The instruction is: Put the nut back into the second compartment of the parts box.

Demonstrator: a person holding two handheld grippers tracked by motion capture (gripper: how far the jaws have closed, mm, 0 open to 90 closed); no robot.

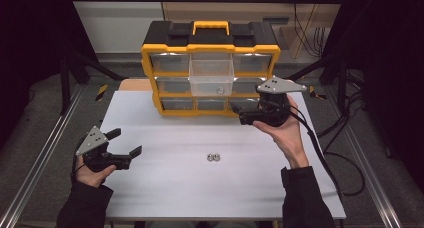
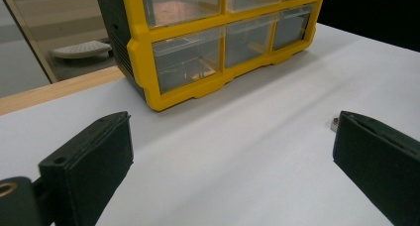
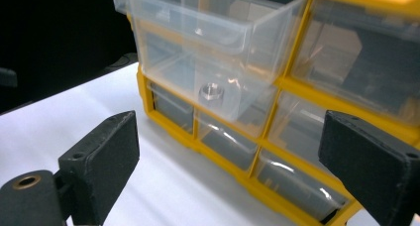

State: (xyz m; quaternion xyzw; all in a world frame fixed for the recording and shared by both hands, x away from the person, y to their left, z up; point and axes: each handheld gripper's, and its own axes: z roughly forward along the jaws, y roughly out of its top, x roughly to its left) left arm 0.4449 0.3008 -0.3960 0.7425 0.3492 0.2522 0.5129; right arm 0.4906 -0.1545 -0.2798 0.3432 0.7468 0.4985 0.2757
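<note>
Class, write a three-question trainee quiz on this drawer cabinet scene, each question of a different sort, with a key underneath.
1. True or false: the clear plastic drawer pulled out of the yellow and black drawer cabinet holds one small silver metal nut.
2. How many small silver nuts lie loose on the white tabletop? A) one B) two C) four
3. Fill in: the jaws of the right gripper stand ____ with nothing between them.

Key:
1. True.
2. B; they lie side by side in the high view.
3. Open; the left gripper is open and holds nothing too.
</note>
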